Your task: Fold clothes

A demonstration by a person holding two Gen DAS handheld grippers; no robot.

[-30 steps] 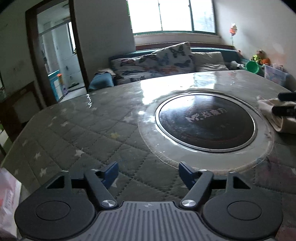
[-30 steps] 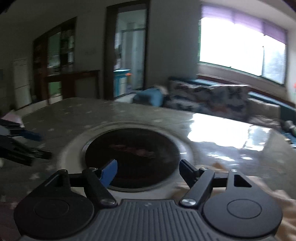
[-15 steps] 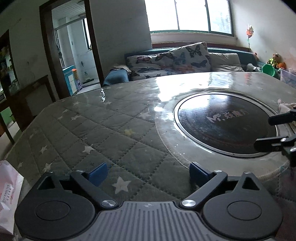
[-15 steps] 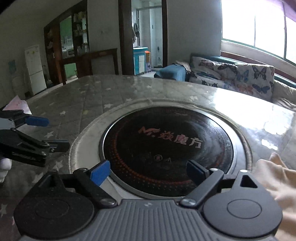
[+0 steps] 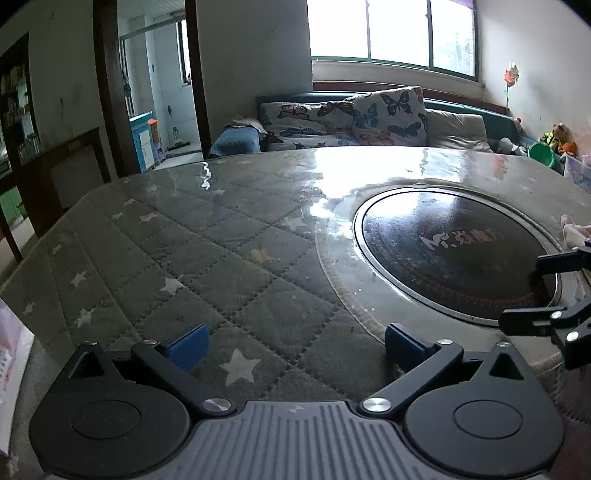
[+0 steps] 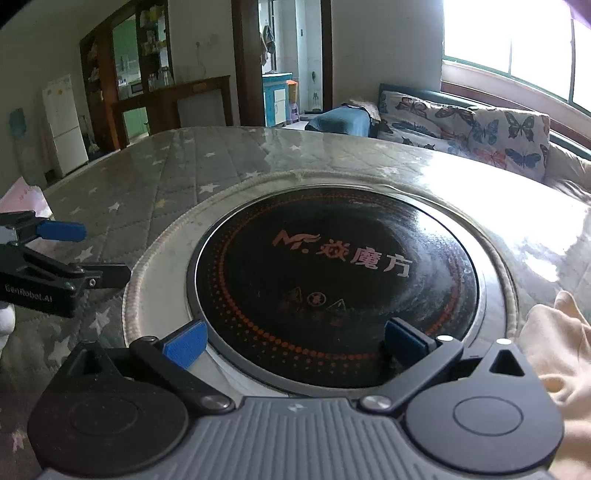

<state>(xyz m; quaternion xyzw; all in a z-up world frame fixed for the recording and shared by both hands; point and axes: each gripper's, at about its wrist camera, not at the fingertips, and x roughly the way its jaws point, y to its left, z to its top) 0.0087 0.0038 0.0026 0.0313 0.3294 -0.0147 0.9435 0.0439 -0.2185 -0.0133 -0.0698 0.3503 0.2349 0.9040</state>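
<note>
On the table, a quilted grey cover with pale stars lies under a glossy clear sheet that throws back the window light. Set into the table toward its right is a round black hob, ringed in metal and printed with a logo and Chinese characters; in the right wrist view the hob fills the middle of the frame, with a pale stitched ring around it.

Beyond the far edge stands a sofa with butterfly-print cushions, below a bright window.

The cloth, cream and crumpled, lies at the right side of the table just beside the hob's rim, and touches the right gripper's body at the frame's lower right. From the left wrist view only a small pale tip of the cloth shows at the right edge.

The left gripper hovers over the quilted cover, its blue-padded fingers spread wide with nothing between them. The right gripper sits over the near rim of the hob, fingers likewise wide apart and empty. Each gripper shows at the edge of the other's view, well apart across the hob.

A pink-and-white bag lies at the table's left edge.
</note>
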